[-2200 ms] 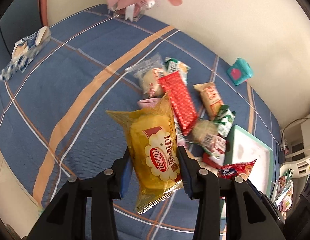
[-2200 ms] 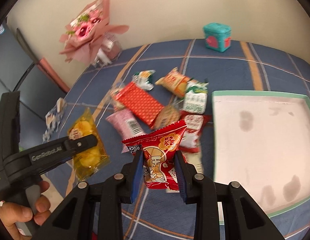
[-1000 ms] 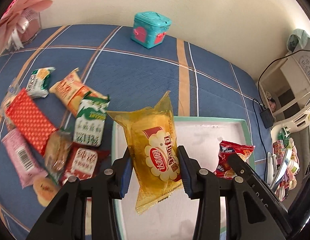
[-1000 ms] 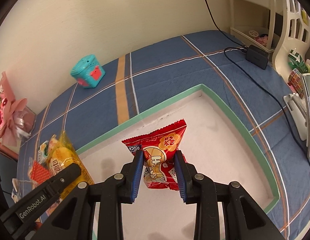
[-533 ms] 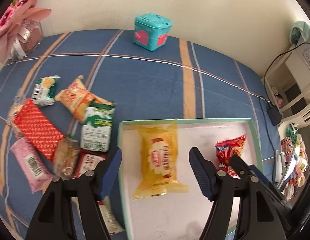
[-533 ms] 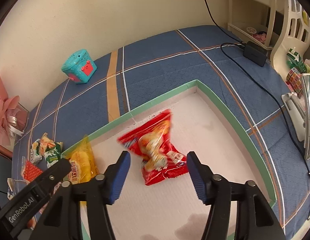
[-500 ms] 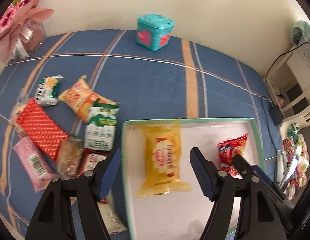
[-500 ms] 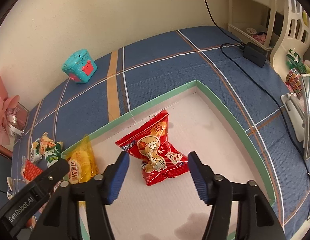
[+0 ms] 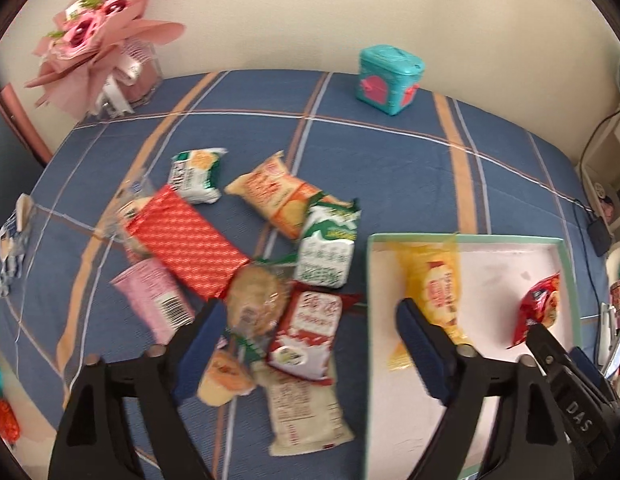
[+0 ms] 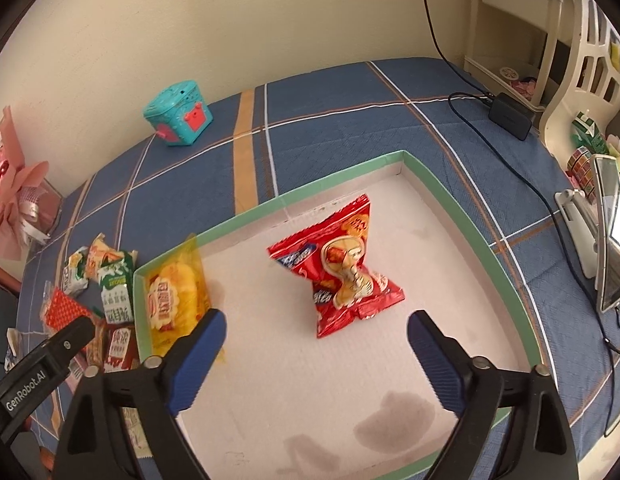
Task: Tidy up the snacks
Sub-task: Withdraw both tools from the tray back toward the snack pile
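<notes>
Red snack bag (image 10: 342, 268) and yellow one (image 10: 172, 300) in green-rimmed tray (image 10: 470, 224)

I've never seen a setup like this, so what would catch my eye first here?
Probably the bright red snack bag lying in the middle of the green-rimmed tray, with a yellow snack pack at the tray's left end. Left of the tray, a jumble of wrapped snacks litters the blue plaid cloth.

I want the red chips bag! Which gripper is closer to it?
Right. The right gripper hangs just above the red chips bag in the tray, fingers opening. The left gripper is over the snack pile, outside the tray.
</notes>
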Demonstrator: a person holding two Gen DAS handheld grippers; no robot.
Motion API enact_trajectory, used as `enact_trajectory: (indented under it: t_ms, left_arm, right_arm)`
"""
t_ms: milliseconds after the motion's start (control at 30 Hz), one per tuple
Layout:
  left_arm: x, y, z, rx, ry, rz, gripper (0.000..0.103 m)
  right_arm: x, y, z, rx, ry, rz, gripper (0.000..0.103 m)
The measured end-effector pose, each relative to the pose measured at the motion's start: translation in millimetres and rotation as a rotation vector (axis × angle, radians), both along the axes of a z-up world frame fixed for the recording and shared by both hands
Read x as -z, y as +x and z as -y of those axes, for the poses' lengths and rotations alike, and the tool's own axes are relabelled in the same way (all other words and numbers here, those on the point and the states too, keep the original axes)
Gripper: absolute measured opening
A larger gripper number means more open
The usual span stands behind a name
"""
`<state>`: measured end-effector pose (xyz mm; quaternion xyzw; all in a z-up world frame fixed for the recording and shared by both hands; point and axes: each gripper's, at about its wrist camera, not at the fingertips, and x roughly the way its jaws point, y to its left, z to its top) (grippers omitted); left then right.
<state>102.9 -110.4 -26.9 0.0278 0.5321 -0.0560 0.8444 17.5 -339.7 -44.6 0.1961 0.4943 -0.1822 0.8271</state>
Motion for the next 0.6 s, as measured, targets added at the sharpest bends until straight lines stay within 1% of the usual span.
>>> enact_trajectory:
  t_ms: [100,300,500,600]
  left_arm:
    - [-2.6,-3.7,-9.8,-0.013,-0.003,0.006,0.093]
    - [-5.6,-14.8,-19.5,-0.019,0.023,0.016,0.093]
    - [-6.0,-27.4,-25.6,-0.019,0.047,0.010,0.093]
    - [-7.9,-36.5,-28.9,-0.016,0.046,0.013,0.093]
  right_arm:
    - [-1.0,-4.5,-7.0,-0.008,-0.017,-0.005,0.103]
    - [-0.4,-9.8,-19.7,-0.035,-0.040,-0.031,0.103]
    - [-5.8,-17.2,-32.9,-0.060,0.010,0.021,0.103]
    - [-8.1,-21.2,-41.3,-0.060,-0.008,0.021,0.103]
